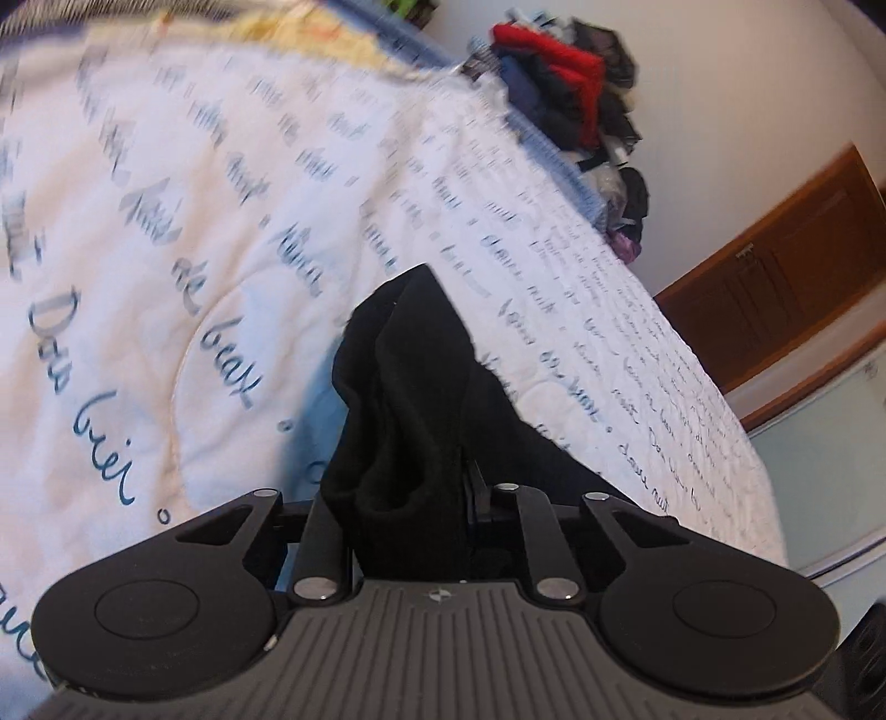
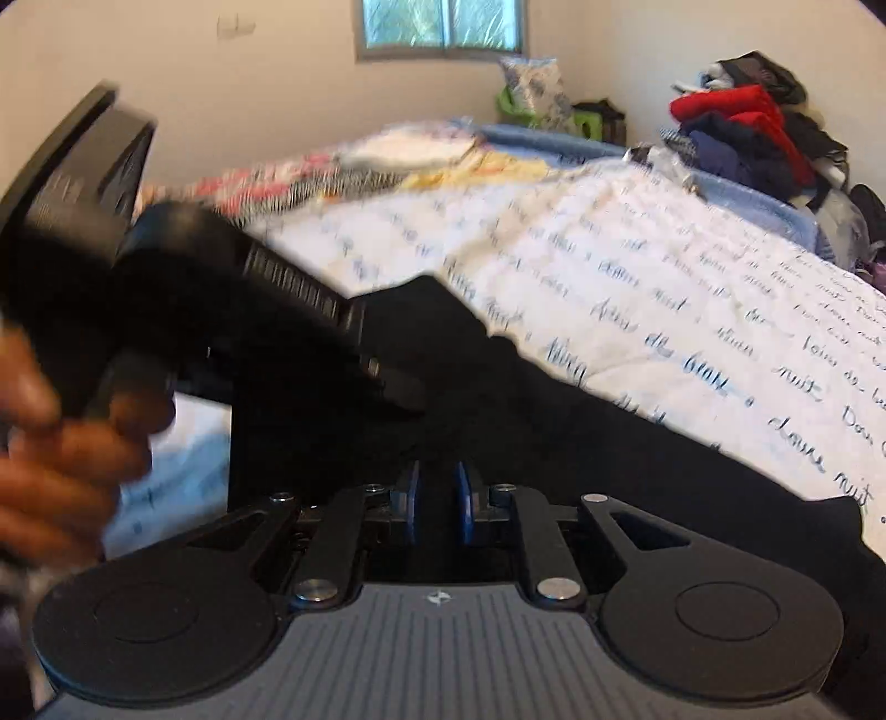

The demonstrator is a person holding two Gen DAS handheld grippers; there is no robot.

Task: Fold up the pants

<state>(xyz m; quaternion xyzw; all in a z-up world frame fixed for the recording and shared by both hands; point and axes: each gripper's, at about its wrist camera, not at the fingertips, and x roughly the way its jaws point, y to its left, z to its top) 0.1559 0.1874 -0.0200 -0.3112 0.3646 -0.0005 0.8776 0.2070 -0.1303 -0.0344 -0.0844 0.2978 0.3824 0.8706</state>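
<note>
The black pants [image 1: 410, 399] hang bunched between the fingers of my left gripper [image 1: 410, 498], which is shut on them above a white quilt with blue writing [image 1: 221, 221]. In the right wrist view the pants [image 2: 554, 443] stretch as a dark sheet across the lower middle. My right gripper [image 2: 437, 498] shows blue pads [image 2: 462, 498] close together with black cloth between them. The left gripper's body [image 2: 221, 299], held by a hand [image 2: 55, 454], crosses the left of that view and grips the same cloth.
The quilt [image 2: 637, 310] covers a bed. A pile of red, navy and black clothes [image 2: 747, 138] sits at the bed's far right corner, also in the left wrist view [image 1: 565, 99]. A wooden door [image 1: 786, 277], a window [image 2: 443, 25] and a pillow [image 2: 531, 88] lie beyond.
</note>
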